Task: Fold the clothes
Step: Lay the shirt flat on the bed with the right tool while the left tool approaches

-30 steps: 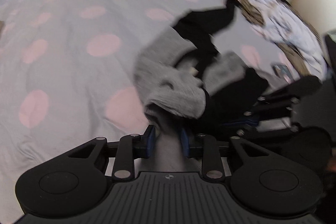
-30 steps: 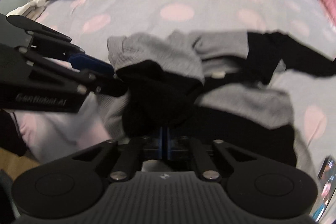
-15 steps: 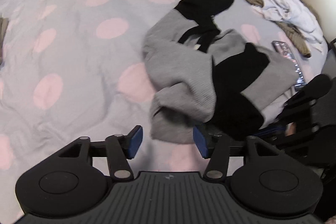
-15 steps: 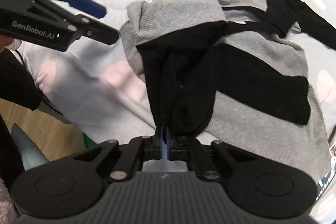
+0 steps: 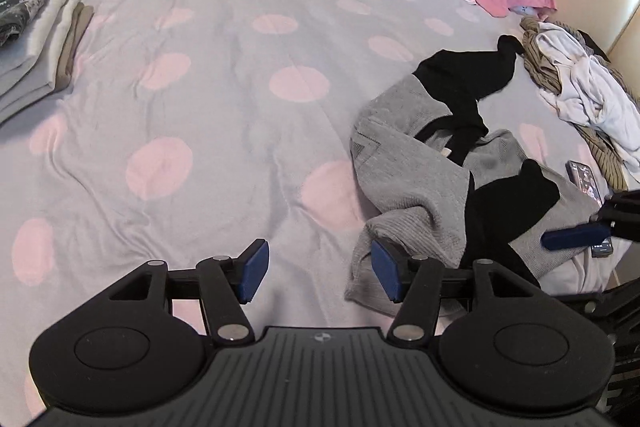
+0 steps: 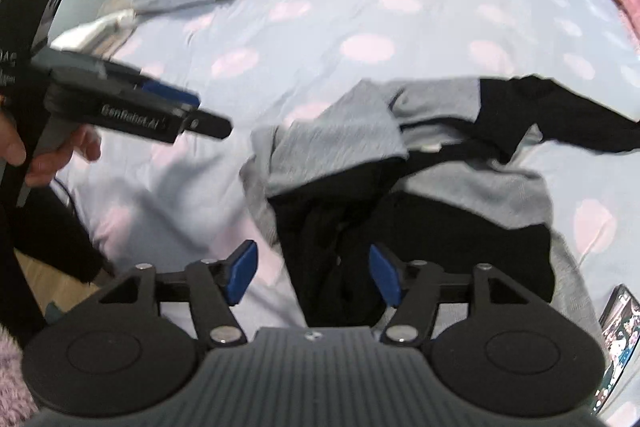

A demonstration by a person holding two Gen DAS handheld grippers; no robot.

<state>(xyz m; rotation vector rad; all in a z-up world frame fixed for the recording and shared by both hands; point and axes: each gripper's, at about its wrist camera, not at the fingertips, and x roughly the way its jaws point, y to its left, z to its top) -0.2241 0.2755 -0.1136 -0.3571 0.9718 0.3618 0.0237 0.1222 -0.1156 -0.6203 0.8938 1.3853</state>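
Bed (image 5: 240,75) | grey-and-black sweater (image 5: 424,171) lies crumpled near the bed's front edge, apparently unfolded | left claw (image 5: 318,277) and right claw (image 6: 312,277) both gape, holding nothing | folded stack (image 5: 36,39) lies well apart | next: grip two edges, spread flat.

Crumpled grey-and-black sweater (image 5: 448,163) on bed
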